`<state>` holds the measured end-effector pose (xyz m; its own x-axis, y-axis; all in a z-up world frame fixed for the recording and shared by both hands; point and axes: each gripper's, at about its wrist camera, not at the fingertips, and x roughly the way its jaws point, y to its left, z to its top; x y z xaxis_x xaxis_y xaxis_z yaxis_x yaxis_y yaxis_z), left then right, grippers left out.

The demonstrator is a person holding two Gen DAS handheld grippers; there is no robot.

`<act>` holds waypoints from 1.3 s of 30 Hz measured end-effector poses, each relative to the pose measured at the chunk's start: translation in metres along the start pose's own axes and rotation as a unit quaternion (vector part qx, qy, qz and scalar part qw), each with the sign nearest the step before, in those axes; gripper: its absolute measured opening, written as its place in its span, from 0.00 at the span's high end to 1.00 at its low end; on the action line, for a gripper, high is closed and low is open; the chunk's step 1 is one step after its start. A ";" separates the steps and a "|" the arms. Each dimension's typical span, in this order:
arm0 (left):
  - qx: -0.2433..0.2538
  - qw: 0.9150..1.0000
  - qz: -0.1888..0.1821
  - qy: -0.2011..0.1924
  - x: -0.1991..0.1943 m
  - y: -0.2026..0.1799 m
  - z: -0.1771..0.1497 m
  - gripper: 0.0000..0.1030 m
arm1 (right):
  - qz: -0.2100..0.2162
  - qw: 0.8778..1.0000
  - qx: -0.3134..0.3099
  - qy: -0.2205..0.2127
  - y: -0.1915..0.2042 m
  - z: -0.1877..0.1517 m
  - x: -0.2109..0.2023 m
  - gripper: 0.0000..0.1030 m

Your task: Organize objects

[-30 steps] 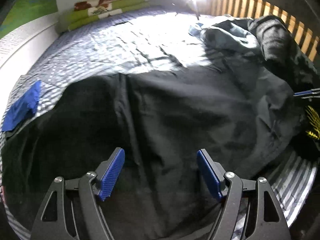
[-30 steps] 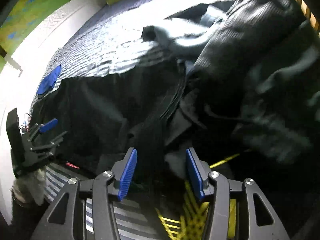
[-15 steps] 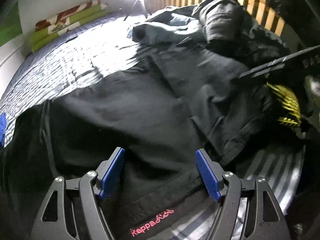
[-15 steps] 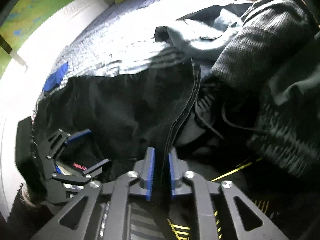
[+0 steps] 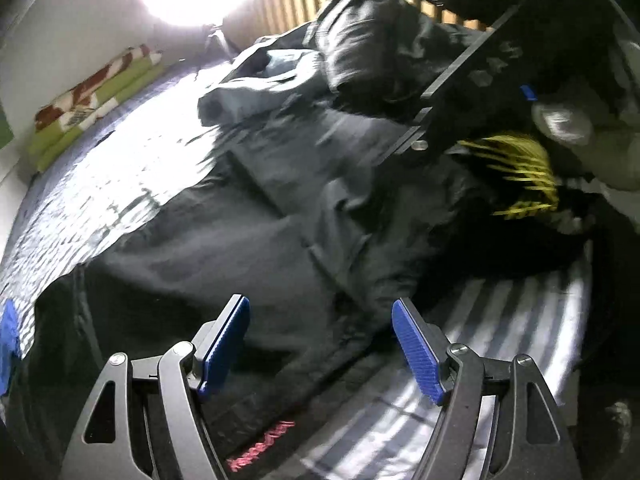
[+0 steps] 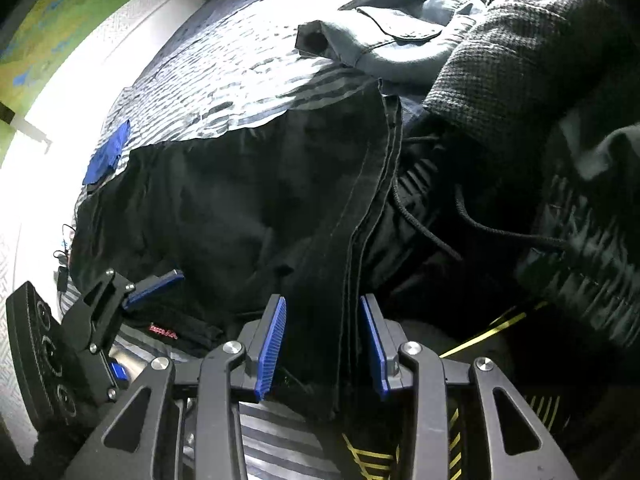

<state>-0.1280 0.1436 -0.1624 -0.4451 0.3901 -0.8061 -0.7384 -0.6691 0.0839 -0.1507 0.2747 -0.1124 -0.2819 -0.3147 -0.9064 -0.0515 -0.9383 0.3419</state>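
A black garment [image 5: 240, 248] lies spread over the striped bedcover [image 5: 500, 320], and a red logo [image 5: 260, 444] shows at its near hem. My left gripper [image 5: 320, 340] hovers open over that hem with nothing between its pads. In the right wrist view, the left gripper [image 6: 136, 326] sits at the lower left beside the logo [image 6: 162, 332]. My right gripper [image 6: 324, 344] straddles a stitched fold of the black garment [image 6: 240, 208]. Its jaws are opening, and the fold lies loose between the pads.
A pile of clothes fills the right side: a grey-blue shirt [image 6: 400, 44], a dark knit garment [image 6: 520, 60] and a black piece with yellow stripes [image 5: 516, 168]. A blue cloth [image 6: 108, 152] lies at the bed's left edge. A folded green and red blanket [image 5: 92, 100] and a slatted headboard [image 5: 320, 0] stand at the far end.
The left gripper swept rightward along the black garment to its logo hem and rolled. The right gripper closed onto the stitched fold, then spread its jaws again.
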 end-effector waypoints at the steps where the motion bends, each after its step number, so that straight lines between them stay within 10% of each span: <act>1: 0.003 1.000 -0.009 -0.001 -0.002 -0.002 0.000 0.26 | -0.002 1.000 0.003 -0.002 -0.001 0.000 -0.001 0.70; 9: 0.008 1.000 0.008 0.018 0.012 0.000 -0.005 0.31 | -0.001 1.000 0.001 0.004 -0.001 0.004 0.002 0.72; 11: 0.010 1.000 0.001 0.015 0.010 0.000 -0.002 0.65 | 0.000 1.000 0.001 0.004 -0.001 0.004 0.002 0.72; 16: -0.015 1.000 -0.008 0.001 0.004 0.006 0.005 0.89 | 0.043 0.999 0.031 -0.004 -0.008 0.004 -0.002 0.69; 26: -0.018 0.999 -0.037 0.001 0.001 0.006 0.001 0.90 | 0.056 0.998 0.034 0.013 -0.013 0.005 0.016 0.67; 28: -0.026 0.999 -0.047 0.001 0.001 0.009 0.001 0.89 | 0.055 0.998 0.032 0.012 -0.014 0.005 0.010 0.88; 33: -0.048 0.994 -0.102 0.006 0.006 0.006 0.002 0.56 | 0.082 0.995 0.056 -0.012 -0.026 0.011 -0.012 0.88; 36: -0.032 0.995 -0.089 0.012 0.013 -0.003 0.001 0.56 | 0.084 0.995 0.059 0.009 -0.029 0.010 -0.004 0.51; 39: -0.031 0.995 -0.090 0.006 0.013 -0.005 0.004 0.56 | 0.092 0.994 0.059 0.008 -0.029 0.005 0.003 0.46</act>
<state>-0.1315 0.1546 -0.1706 -0.3025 0.5004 -0.8112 -0.7729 -0.6268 -0.0984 -0.1545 0.3011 -0.1241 -0.2826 -0.4830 -0.8288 -0.1133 -0.8412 0.5288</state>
